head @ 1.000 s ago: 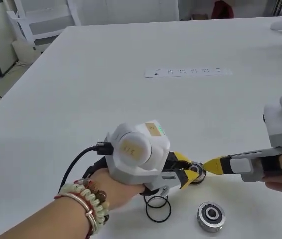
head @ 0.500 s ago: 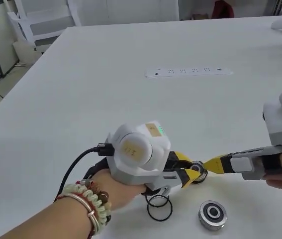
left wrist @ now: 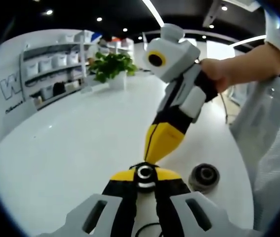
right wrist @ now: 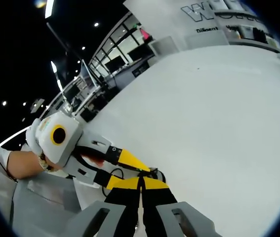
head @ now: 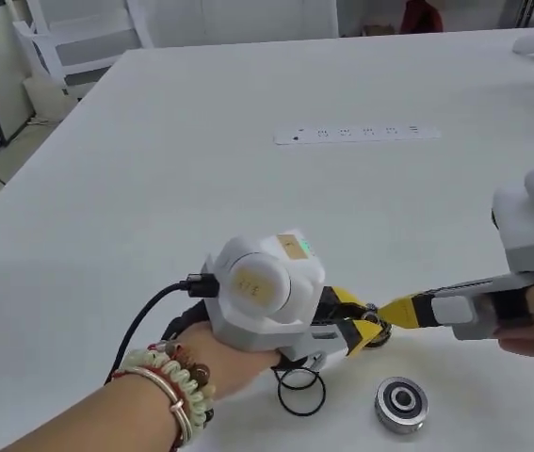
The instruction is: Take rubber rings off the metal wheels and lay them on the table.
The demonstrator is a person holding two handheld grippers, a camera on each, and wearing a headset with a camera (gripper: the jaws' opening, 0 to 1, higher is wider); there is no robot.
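The left gripper (head: 359, 326) clamps the wheel (left wrist: 144, 173) at near centre, and the right gripper (right wrist: 140, 183), jaws pinched narrow, meets its rim from the right.

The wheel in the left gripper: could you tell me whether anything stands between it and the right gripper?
Nothing visible does: the right gripper meets the wheel clamped in the left gripper, and the second wheel lies aside.

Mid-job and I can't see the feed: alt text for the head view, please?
Left claw grips a metal wheel, the right claw meeting it from the right. Black rubber rings and a second wheel lie on the white table nearby.
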